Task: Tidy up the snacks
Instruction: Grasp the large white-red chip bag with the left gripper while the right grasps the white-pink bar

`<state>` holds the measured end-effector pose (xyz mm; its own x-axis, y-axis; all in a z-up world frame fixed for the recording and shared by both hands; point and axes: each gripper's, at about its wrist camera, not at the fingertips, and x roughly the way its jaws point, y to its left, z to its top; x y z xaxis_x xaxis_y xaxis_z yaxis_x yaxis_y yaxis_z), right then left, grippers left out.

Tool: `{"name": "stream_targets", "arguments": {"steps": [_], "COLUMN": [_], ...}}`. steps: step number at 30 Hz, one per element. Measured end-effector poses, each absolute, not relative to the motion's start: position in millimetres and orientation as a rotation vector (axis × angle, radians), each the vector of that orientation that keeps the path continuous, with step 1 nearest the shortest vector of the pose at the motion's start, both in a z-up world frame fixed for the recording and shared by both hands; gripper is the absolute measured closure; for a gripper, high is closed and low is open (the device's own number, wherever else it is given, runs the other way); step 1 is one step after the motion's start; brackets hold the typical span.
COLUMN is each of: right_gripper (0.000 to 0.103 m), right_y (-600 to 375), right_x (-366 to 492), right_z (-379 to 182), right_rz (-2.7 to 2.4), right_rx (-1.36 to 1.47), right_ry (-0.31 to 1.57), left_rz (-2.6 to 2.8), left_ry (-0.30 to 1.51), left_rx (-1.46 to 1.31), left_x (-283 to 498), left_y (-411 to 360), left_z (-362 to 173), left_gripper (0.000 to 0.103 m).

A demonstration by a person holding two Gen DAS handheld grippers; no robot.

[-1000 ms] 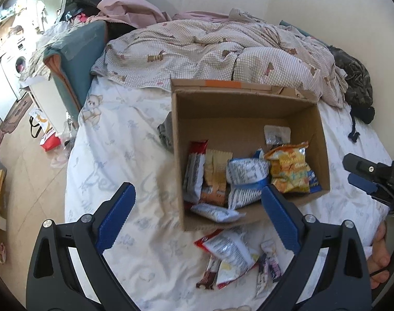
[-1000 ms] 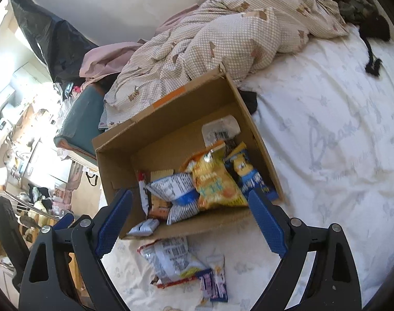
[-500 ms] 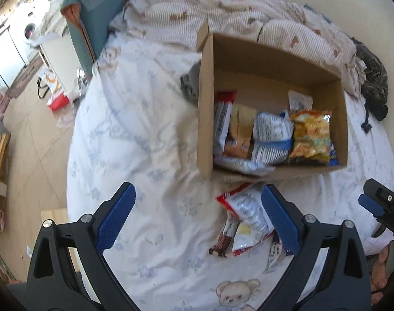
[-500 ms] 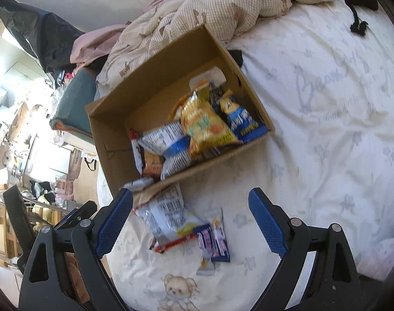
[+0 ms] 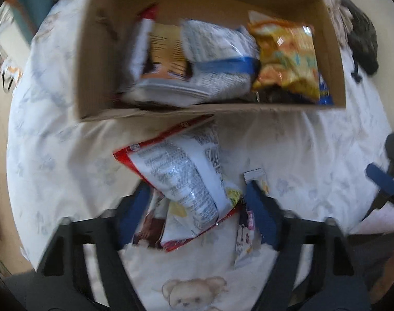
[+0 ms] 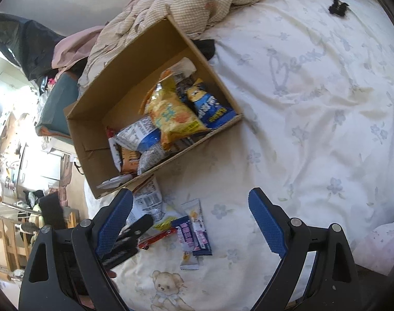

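A cardboard box on the bed holds several snack bags, among them a yellow bag and a white-and-blue bag. In front of it lie a red-edged white bag, a brown packet and small purple bars. My left gripper is open, its fingers on either side of the red-edged bag's lower end. My right gripper is open above the purple bars.
The white bear-print sheet covers the bed. A checked duvet is bunched behind the box. A dark cloth lies at the right. The floor and furniture are off the bed's left edge.
My left gripper has dropped low and forward to the loose snacks, its fingers now around the red-edged bag. My right gripper has lowered slightly toward the purple bars.
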<state>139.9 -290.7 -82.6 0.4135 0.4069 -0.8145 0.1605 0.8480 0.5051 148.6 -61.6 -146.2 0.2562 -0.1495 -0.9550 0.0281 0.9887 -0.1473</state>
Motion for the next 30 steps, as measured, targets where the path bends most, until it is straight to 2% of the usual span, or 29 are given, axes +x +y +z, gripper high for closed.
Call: {"name": "stream_targets", "arguments": {"steps": [2, 6, 9, 19, 30], "right_gripper": [0.010, 0.010, 0.010, 0.010, 0.010], "right_y": [-293, -296, -294, -286, -283], "right_x": [141, 141, 143, 140, 140], "right_z": [-84, -85, -85, -83, -91], "right_rz": [0.156, 0.150, 0.152, 0.168, 0.158], "right_rx": [0.571, 0.576, 0.569, 0.540, 0.531], "right_ry": [1.150, 1.149, 1.150, 1.149, 1.190], "left_rz": [-0.118, -0.124, -0.144, -0.186, -0.114], "left_ry": [1.322, 1.372, 1.360, 1.274, 1.206], "left_rx": [-0.085, -0.129, -0.122, -0.154, -0.188], "left_x": [151, 151, 144, 101, 76], "left_y": [-66, -63, -62, -28, 23], "left_z": [-152, -159, -146, -79, -55], "left_gripper": [0.045, 0.069, 0.075, 0.076, 0.076]}}
